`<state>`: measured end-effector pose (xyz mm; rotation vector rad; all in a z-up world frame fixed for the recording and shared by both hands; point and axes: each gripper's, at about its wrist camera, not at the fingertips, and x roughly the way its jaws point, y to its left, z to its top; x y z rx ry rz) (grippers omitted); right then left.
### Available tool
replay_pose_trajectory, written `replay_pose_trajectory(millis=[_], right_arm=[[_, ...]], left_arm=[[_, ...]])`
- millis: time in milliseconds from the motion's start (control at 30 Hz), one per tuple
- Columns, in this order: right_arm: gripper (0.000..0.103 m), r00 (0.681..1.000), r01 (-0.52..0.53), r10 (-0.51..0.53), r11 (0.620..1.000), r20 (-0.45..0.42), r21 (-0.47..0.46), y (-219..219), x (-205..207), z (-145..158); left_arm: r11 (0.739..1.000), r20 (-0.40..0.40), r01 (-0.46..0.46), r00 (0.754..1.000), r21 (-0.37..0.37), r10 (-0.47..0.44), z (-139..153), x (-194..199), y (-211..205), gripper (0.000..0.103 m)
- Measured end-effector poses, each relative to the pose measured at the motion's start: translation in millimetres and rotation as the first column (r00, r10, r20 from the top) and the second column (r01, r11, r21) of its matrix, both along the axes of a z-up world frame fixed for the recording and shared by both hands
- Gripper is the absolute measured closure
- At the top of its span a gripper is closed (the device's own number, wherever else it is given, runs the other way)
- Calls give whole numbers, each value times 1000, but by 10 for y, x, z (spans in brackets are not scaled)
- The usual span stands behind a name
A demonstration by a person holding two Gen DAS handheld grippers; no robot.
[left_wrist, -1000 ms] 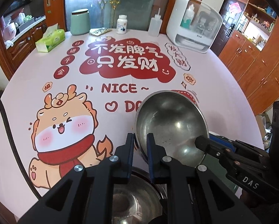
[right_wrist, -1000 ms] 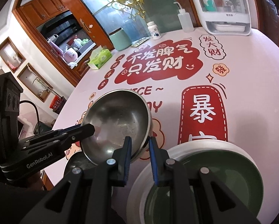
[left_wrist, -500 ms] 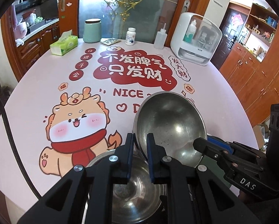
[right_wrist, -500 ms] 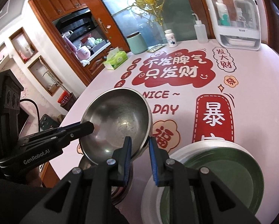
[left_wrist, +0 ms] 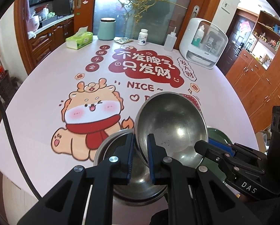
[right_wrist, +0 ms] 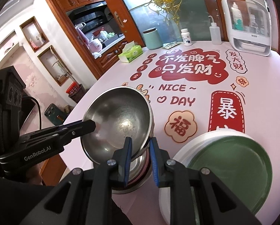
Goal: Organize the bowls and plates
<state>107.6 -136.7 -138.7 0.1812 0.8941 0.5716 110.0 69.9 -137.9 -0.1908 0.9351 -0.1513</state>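
My right gripper (right_wrist: 140, 142) pinches the near rim of the steel bowl (right_wrist: 117, 120), tilted above a second bowl (right_wrist: 138, 170). My left gripper (right_wrist: 91, 125) clamps its left rim. The green plate (right_wrist: 231, 166) lies right.

A pink counter (left_wrist: 36, 123) carries a cartoon dragon-dog print (left_wrist: 91, 116) and red Chinese lettering (left_wrist: 145, 65). Along its far edge stand a green tissue pack (left_wrist: 79, 40), a mint canister (left_wrist: 107, 29), a white pill bottle (left_wrist: 143, 37), a squeeze bottle (left_wrist: 169, 41) and a white sterilizer cabinet (left_wrist: 202, 43).
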Motion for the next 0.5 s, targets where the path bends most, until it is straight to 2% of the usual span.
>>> replay_pose_trajectory(millis=[500], right_arm=[[81,996,-60,59,998,-65,-26,181,-142,-145]], left_arm=[[999,-104,-45,994,7,45,-232,-186,123,91]])
